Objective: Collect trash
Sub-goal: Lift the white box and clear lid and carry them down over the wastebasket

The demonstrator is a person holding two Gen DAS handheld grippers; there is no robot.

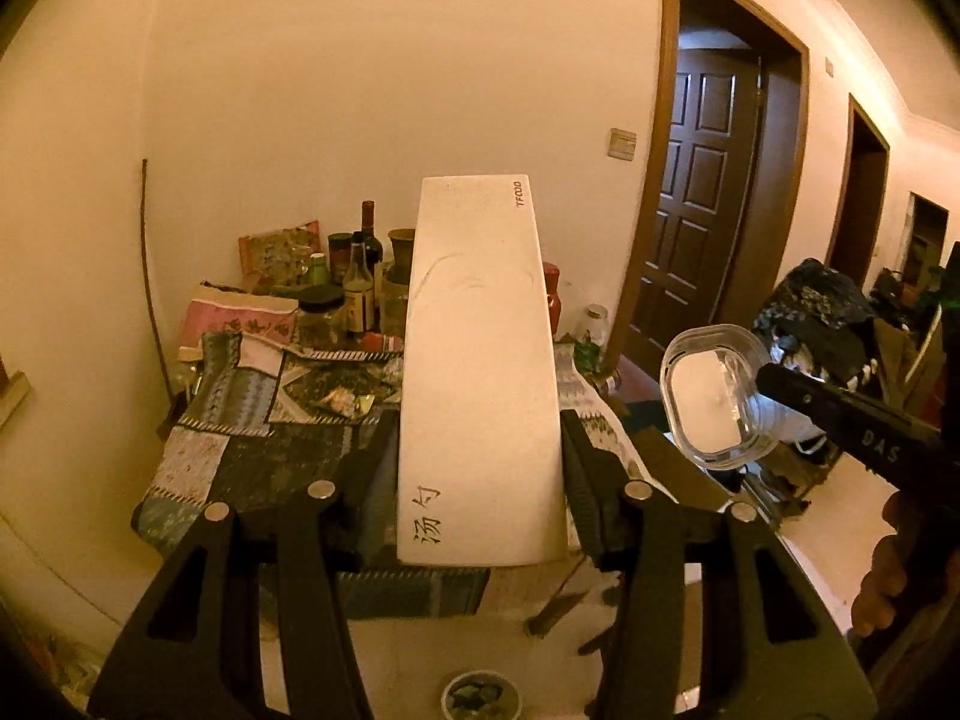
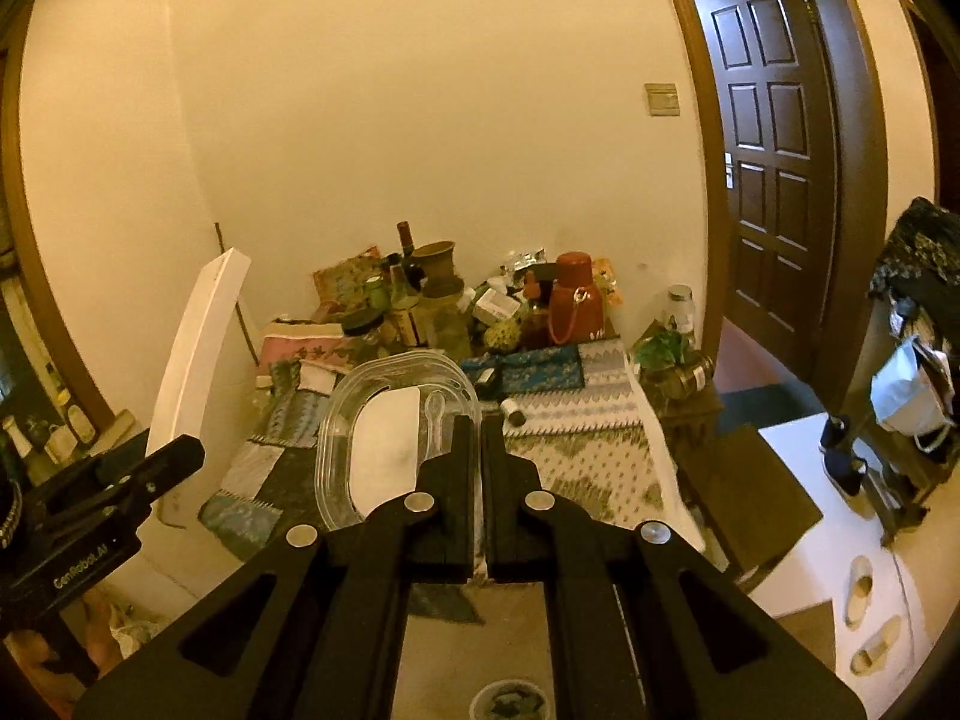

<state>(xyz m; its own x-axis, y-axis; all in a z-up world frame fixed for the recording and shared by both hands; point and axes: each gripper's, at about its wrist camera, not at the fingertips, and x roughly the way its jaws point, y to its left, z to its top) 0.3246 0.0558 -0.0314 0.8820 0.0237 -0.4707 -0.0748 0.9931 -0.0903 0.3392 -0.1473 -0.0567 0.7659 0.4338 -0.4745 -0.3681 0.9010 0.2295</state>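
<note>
My left gripper is shut on a long flat white paper box printed with Chinese characters and "TFOOD"; it stands up between the jaws, above the table. The box shows at the left of the right wrist view. My right gripper is shut on the rim of a clear plastic food container that holds a white napkin and a clear plastic spoon. The container shows at the right of the left wrist view, held by the right gripper's black finger.
A table with a patchwork cloth stands against the wall, crowded at the back with bottles, jars and a red thermos. A dark door is at the right. A small bowl sits on the floor below.
</note>
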